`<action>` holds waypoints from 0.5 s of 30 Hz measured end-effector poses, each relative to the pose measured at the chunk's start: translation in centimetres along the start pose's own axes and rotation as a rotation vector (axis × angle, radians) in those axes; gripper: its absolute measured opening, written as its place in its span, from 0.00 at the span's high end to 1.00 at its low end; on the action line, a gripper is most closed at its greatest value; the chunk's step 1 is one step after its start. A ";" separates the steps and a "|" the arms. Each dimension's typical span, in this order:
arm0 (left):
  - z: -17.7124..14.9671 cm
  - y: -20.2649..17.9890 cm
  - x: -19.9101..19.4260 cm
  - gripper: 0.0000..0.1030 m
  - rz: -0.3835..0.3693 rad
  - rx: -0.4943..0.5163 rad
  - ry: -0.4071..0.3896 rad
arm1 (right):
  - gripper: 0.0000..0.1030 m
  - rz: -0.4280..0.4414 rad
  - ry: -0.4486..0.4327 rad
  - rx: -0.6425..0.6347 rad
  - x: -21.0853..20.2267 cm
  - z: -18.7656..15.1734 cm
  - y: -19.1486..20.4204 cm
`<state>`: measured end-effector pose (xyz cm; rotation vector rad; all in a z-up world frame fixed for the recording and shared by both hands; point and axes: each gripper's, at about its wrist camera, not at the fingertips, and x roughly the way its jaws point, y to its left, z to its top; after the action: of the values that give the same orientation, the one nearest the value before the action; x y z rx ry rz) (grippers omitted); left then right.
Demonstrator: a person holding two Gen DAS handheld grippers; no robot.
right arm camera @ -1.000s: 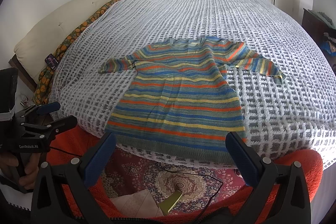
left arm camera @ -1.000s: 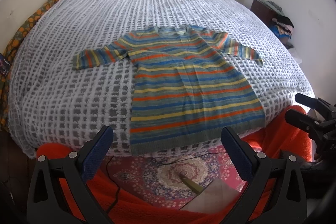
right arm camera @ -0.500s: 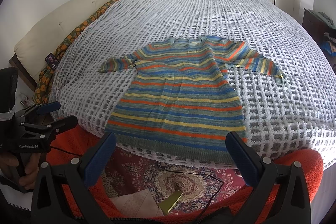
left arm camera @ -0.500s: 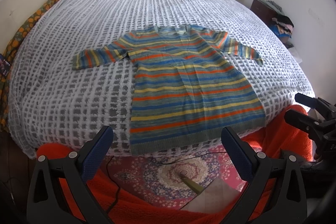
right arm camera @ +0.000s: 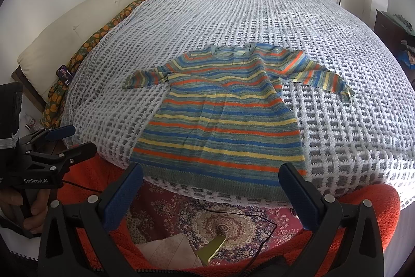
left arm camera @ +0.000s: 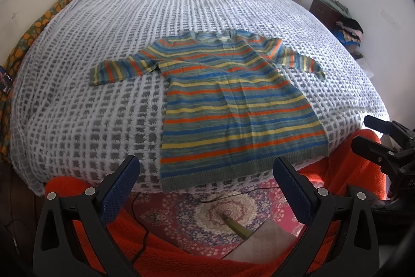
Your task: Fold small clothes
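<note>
Knit striped sweater [left arm camera: 233, 105] lies flat on bedspread [left arm camera: 103, 43], hem at near edge; soft, light, floppy, so prob. best pinched at hem corner or sleeve. Left gripper [left arm camera: 206, 188] wide open, empty.

Right wrist view: right gripper [right arm camera: 211, 194] also wide open, holding nothing, short of hem.

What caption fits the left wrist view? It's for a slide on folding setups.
Open left gripper faces a striped sweater spread flat on a waffle-knit bedspread, sleeves out, before folding.
</note>
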<state>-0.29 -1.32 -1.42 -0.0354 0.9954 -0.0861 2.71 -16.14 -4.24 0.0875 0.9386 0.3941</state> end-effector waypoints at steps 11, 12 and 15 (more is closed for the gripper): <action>-0.1 0.0 0.0 0.01 0.003 0.000 -0.005 | 0.00 0.007 0.004 0.000 0.3 -0.4 0.4; -0.2 0.2 0.0 0.01 0.006 -0.003 -0.008 | 0.00 0.026 0.000 0.011 0.3 -0.3 0.1; -0.2 0.7 0.3 0.01 0.012 -0.019 0.002 | 0.00 0.057 -0.083 0.069 -0.5 0.6 -3.7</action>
<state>-0.28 -0.63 -1.81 -0.0470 0.9984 -0.0658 3.97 -19.68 -4.39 0.1924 0.8690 0.4082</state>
